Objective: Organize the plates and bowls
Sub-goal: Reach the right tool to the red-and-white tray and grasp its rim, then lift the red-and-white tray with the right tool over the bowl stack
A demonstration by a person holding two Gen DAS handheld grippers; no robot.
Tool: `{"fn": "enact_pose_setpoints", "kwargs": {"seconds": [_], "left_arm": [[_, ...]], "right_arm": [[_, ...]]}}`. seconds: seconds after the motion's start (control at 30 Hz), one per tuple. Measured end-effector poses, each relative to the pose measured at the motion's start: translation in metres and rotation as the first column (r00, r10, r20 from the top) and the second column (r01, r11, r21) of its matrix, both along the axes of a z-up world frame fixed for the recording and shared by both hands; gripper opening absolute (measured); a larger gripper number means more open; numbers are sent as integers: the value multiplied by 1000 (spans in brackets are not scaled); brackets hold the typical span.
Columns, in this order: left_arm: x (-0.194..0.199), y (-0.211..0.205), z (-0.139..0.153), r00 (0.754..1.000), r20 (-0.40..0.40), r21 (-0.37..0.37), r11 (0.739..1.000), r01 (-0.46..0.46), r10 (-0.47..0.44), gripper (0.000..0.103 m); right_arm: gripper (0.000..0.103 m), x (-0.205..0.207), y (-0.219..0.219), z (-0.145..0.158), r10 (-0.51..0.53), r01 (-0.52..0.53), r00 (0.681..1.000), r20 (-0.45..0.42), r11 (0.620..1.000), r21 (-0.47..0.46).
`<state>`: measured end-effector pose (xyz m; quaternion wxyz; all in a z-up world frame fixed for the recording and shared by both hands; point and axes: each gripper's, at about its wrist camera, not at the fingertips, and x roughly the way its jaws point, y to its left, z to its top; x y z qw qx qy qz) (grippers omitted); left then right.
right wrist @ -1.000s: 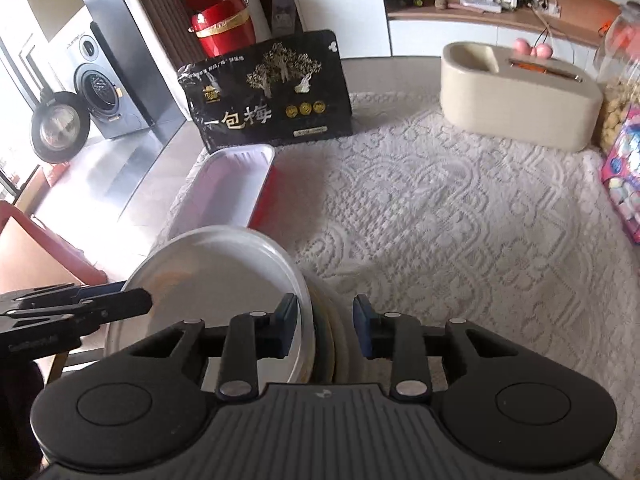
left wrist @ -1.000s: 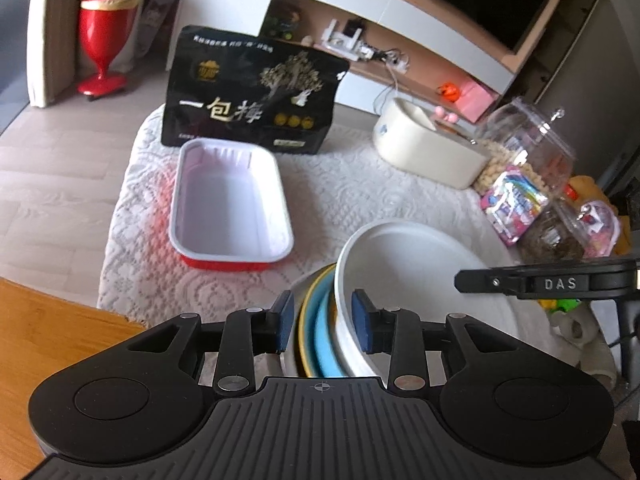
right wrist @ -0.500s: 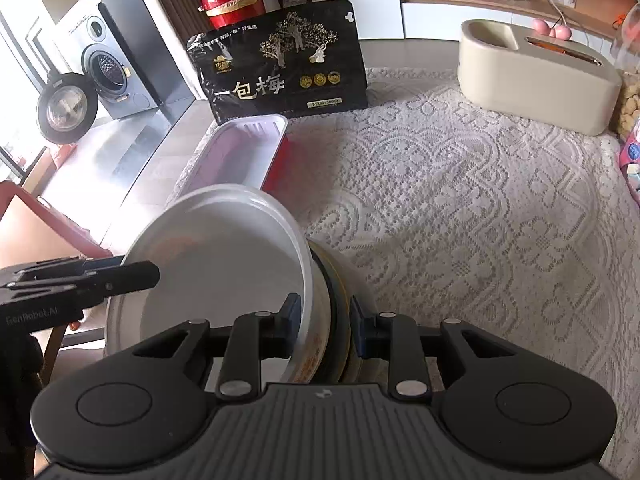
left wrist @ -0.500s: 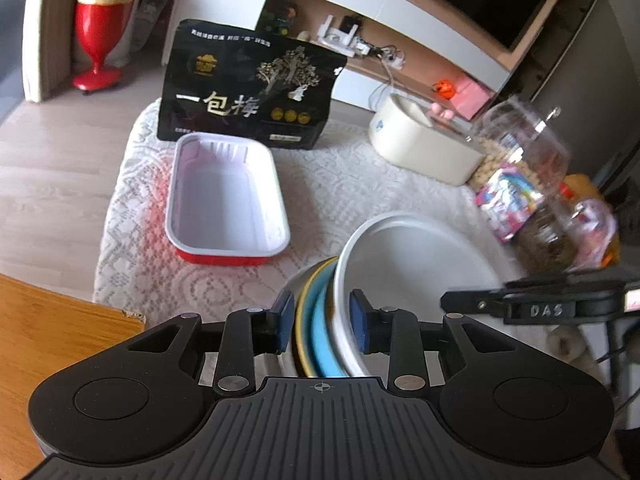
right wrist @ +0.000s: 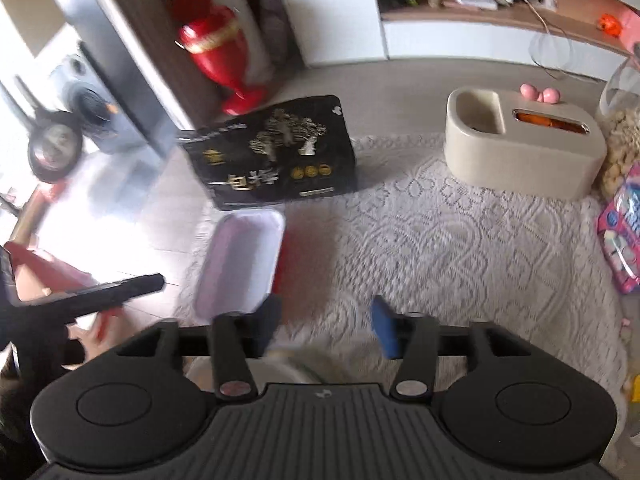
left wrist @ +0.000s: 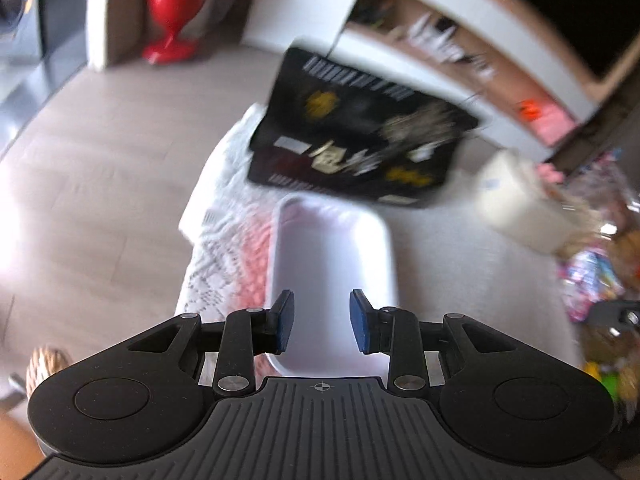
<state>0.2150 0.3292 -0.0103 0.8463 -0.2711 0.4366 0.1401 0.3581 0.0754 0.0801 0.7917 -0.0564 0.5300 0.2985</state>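
Note:
The left wrist view is blurred by motion. My left gripper [left wrist: 322, 324] is open and empty above the near end of a rectangular tray [left wrist: 332, 256], white inside with red sides. In the right wrist view my right gripper [right wrist: 326, 326] has its jaws opening, with nothing between the blue pads. A blurred stack of bowls [right wrist: 292, 364] lies just below and behind them, mostly hidden by the gripper body. The same tray [right wrist: 240, 264] sits left of the right gripper. The left gripper's black fingers [right wrist: 132, 286] reach in from the left edge beside the tray.
A black snack bag [right wrist: 276, 152] stands behind the tray. A beige container [right wrist: 520, 148] sits at the back right of the lace tablecloth [right wrist: 460, 248]. Snack packs [right wrist: 624, 236] lie at the right edge. A red vase [right wrist: 216, 48] stands on the floor.
My left gripper left the stacked dishes and swung left over the tray, now empty. My right gripper rose, and its jaws widened off the white bowl's rim.

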Motion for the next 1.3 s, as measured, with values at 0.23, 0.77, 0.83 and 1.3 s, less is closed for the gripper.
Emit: {"fn": "enact_pose_setpoints", "kwargs": {"seconds": [0.23, 0.77, 0.83, 1.3], "left_arm": [[29, 22, -46, 994, -95, -55, 997, 55, -60, 33], [48, 19, -67, 975, -151, -121, 982, 147, -165, 27], [46, 19, -62, 978, -139, -95, 986, 140, -152, 27], [-36, -42, 83, 958, 222, 157, 977, 147, -180, 24]], "right_arm": [[55, 40, 118, -63, 117, -162, 960, -253, 973, -163], [16, 50, 185, -164, 183, -318, 912, -368, 882, -349], [16, 44, 185, -160, 191, -318, 915, -354, 883, -346], [18, -47, 102, 18, 236, -234, 972, -5, 960, -154]]}}
